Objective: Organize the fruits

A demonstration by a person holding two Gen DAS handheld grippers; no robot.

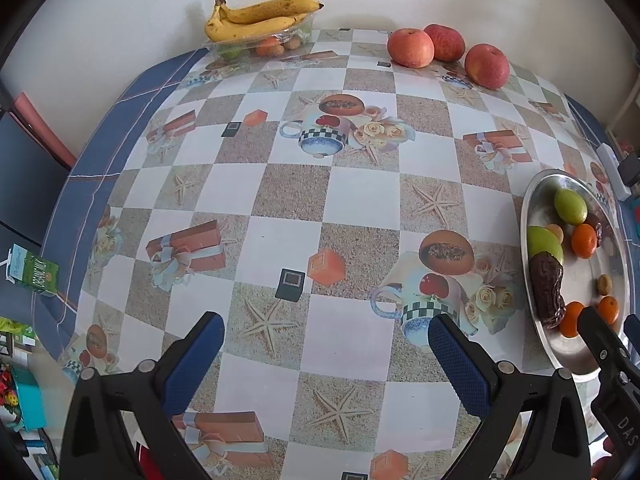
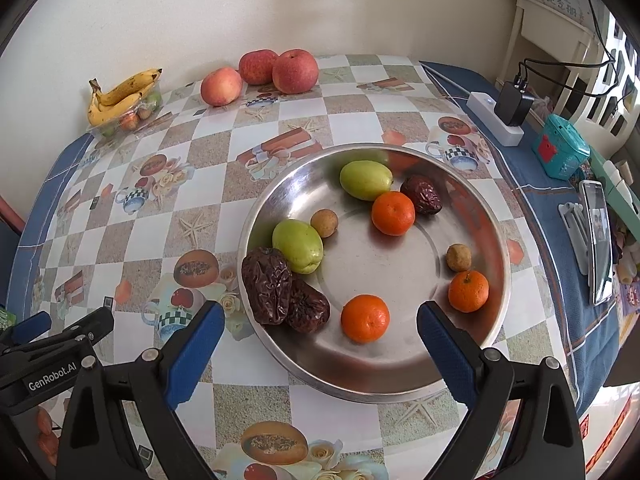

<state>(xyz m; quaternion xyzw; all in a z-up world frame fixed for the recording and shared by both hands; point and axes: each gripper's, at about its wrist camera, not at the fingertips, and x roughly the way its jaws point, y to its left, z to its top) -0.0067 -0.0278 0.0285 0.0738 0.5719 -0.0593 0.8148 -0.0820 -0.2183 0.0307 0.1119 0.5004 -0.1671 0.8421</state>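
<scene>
**Both tools wide open over the sorting desk**

The right tool (image 2: 320,320) hangs spread wide and empty above the round steel dish (image 2: 486,200), which holds three small orange mandarins (image 2: 365,318), two green jujubes (image 2: 298,245), wrinkled dark-red dates (image 2: 267,285) and two small brown longans (image 2: 324,223). The left tool (image 1: 326,340), equally wide and empty, faces bare patterned desk (image 1: 292,184). Three red apples (image 1: 411,47) sit apart; yellow bananas (image 1: 256,20) top a clear plastic tray (image 1: 224,46). This fits either sorting underway or finished.

On the worktop (image 2: 320,128), the plate (image 2: 496,240) of small fruits lies near right; three apples (image 2: 256,66) sit far behind it, the banana tray (image 2: 124,116) far left.
</scene>
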